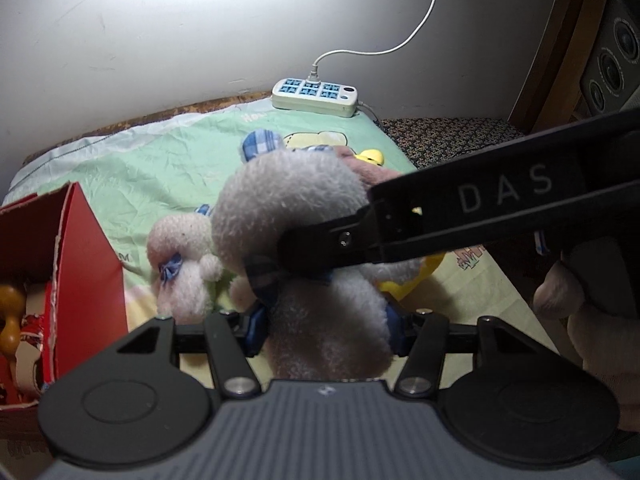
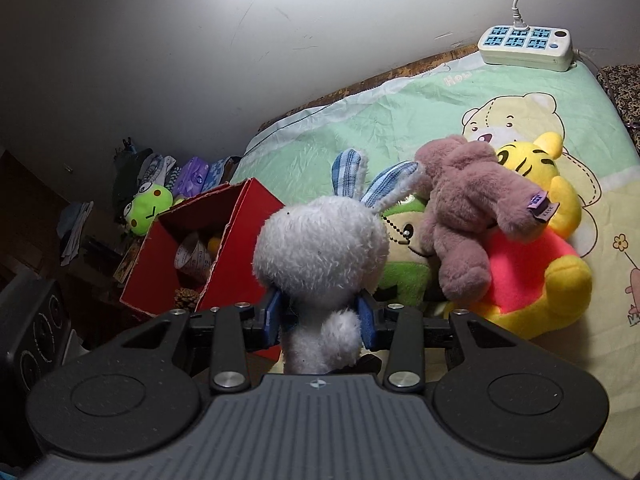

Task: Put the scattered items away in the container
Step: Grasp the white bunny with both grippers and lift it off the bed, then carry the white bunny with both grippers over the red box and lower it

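Red box (image 2: 224, 256) at centre left already holds several items; both the left gripper (image 1: 326, 330) and the right gripper (image 2: 320, 318) are clamped on the white plush rabbit (image 2: 320, 256), while three plush toys (image 2: 520, 240) at right remain unpacked.

**Fuzzy plush, crumpled cotton, torn card**

The white plush rabbit (image 2: 320, 248) has shaggy, matted pile and checked cloth ears. The mauve plush toy (image 2: 464, 216) looks softer and denser. The printed bedsheet (image 2: 400, 120) is thin, creased cloth. The red cardboard box (image 2: 236, 264) is matt with ragged edges. The power strip (image 2: 526, 48) is smooth plastic.
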